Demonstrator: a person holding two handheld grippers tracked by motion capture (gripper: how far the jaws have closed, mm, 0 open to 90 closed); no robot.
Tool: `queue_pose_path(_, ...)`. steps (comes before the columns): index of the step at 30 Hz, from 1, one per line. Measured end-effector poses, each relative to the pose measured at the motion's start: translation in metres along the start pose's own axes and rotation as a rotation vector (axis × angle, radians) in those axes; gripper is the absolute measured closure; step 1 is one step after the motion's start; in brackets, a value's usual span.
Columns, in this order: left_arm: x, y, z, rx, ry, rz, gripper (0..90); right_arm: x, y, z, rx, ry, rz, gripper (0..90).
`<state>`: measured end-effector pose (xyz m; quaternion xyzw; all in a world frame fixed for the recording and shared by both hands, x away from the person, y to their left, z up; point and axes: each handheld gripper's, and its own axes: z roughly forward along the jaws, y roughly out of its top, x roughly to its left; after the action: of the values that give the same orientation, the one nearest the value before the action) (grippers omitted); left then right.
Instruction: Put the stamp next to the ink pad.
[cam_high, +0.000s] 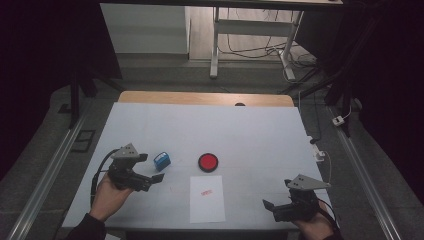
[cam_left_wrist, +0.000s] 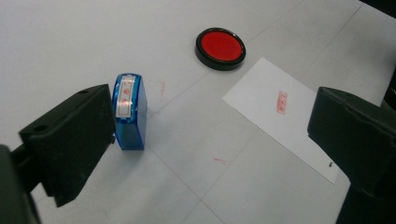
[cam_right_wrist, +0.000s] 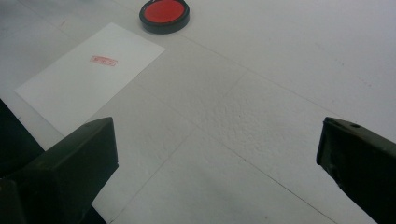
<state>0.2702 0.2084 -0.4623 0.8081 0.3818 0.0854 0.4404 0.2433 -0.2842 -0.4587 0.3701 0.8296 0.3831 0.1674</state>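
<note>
Blue self-inking stamp (cam_left_wrist: 130, 112) lying on bench (cam_high: 250, 130), left of red ink pad (cam_high: 208, 162); paper (cam_high: 207, 199) already stamped. Left gripper (cam_high: 159, 177) and right gripper (cam_high: 268, 204) both spread, empty. Looks finished; otherwise regrasp stamp.

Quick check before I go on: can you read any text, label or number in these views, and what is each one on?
No text is readable.
Red stamped imprint on the sheet of paper: too small and blurred to read.
Label strip with red marks on the blue stamp: blurred, unreadable.
Red ink pad: no lettering visible.
</note>
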Motion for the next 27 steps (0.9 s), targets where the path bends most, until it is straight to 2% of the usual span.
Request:
queue_pose_path(16, -0.019, -0.024, -0.025, -0.030, 0.015, 0.019, 0.0, -0.002, -0.001, -0.002, 0.005, -0.014, 0.027, 0.0)
queue_pose_path(20, -0.020, -0.031, -0.031, -0.027, 0.008, 0.004, 0.0, -0.002, -0.001, -0.004, 0.003, -0.018, 0.034, 0.0)
queue_pose_path(27, -0.020, -0.043, -0.042, -0.029, 0.043, -0.021, 0.0, -0.003, -0.002, -0.005, 0.002, -0.021, 0.039, 0.0)
